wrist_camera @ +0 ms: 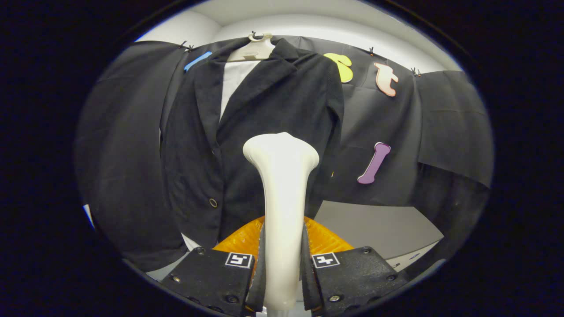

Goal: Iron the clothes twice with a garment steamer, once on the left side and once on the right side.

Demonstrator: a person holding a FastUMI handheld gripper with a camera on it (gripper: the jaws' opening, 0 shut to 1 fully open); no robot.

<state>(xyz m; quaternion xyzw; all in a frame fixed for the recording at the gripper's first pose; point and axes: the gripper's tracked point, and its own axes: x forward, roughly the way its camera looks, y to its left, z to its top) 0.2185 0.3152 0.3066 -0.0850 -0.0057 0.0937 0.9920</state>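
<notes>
Your gripper (282,268) has both fingers (261,264) clamped on the white garment steamer (282,198), its head raised toward the black jacket (264,145). An orange thing (324,237) lies just under the fingers on the grey counter (379,224). The head looks short of the cloth (so neither side seems pressed yet). Beyond, the jacket hangs from a pale hanger (253,48); nothing blocks it.

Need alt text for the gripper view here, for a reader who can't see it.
The gripper has both fingers clamped on the handle of a white garment steamer, whose head points at a dark jacket on a hanger beyond. An orange ridged surface lies just behind the fingers.
</notes>
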